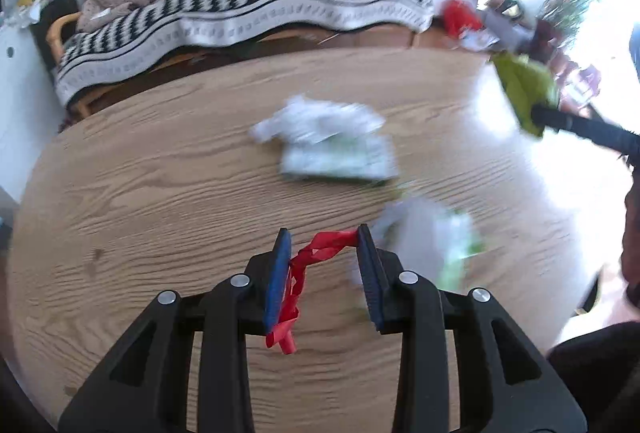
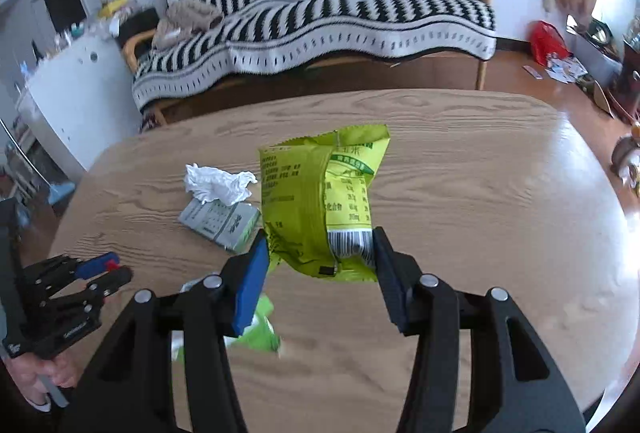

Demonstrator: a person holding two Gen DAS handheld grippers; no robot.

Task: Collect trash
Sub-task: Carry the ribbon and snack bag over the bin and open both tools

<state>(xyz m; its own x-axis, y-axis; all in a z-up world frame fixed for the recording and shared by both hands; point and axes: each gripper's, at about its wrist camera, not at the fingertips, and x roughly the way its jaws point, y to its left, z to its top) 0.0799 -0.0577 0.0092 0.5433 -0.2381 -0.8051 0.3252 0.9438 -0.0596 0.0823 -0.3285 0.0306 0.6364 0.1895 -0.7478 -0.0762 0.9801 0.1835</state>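
Right tongs (image 2: 320, 253) clamped on green wrapper (image 2: 320, 193); left tongs (image 1: 324, 261) part-open, red strip (image 1: 308, 265) spanning pads.

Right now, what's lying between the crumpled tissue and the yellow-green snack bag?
Nothing touches both: the right wrist view shows bare table between crumpled tissue and yellow-green snack bag.

I see yellow-green snack bag (image 2: 320, 201) with dark print and black-white barcode. Red ribbon (image 1: 316, 257). White crumpled tissue (image 2: 218, 183). Grey-white box (image 2: 220, 221). Blue pads (image 2: 252, 285) on black gripper (image 2: 320, 273). Light brown table (image 2: 480, 193), wood-grain lines. Black-and-white striped blanket (image 2: 320, 21).
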